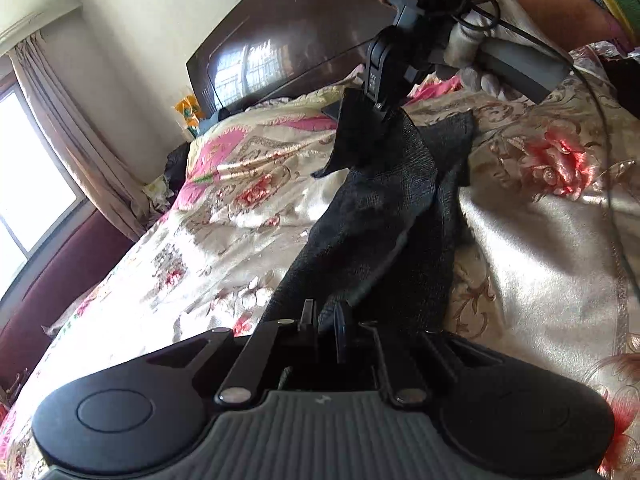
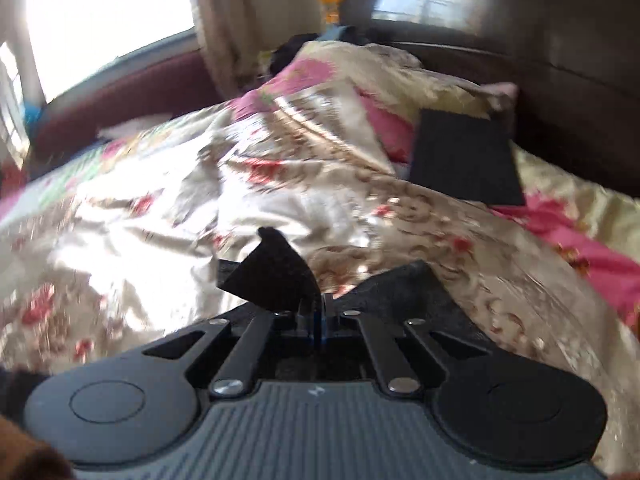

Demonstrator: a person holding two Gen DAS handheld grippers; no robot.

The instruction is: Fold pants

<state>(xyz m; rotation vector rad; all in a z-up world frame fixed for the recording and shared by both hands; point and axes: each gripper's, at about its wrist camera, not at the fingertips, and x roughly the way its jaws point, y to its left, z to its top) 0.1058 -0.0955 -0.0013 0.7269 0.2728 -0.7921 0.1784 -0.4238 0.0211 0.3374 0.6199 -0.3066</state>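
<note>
Black pants [image 1: 384, 208] stretch in a band over the floral bedspread [image 1: 224, 240]. My left gripper [image 1: 326, 320] is shut on the near end of the pants. My right gripper [image 1: 380, 110] shows in the left wrist view, held by a gloved hand and shut on the far end of the pants, which hang from it. In the right wrist view my right gripper [image 2: 320, 310] is shut on a black flap of the pants [image 2: 276, 276], lifted above the bed.
A dark wooden headboard [image 1: 304, 28] stands at the far end. A folded black item [image 2: 464, 160] lies near the pink pillow [image 2: 384, 124]. A window with curtains [image 1: 72, 136] and a maroon ledge [image 1: 60, 280] run along the left. A cable [image 1: 608, 184] trails over the bed at right.
</note>
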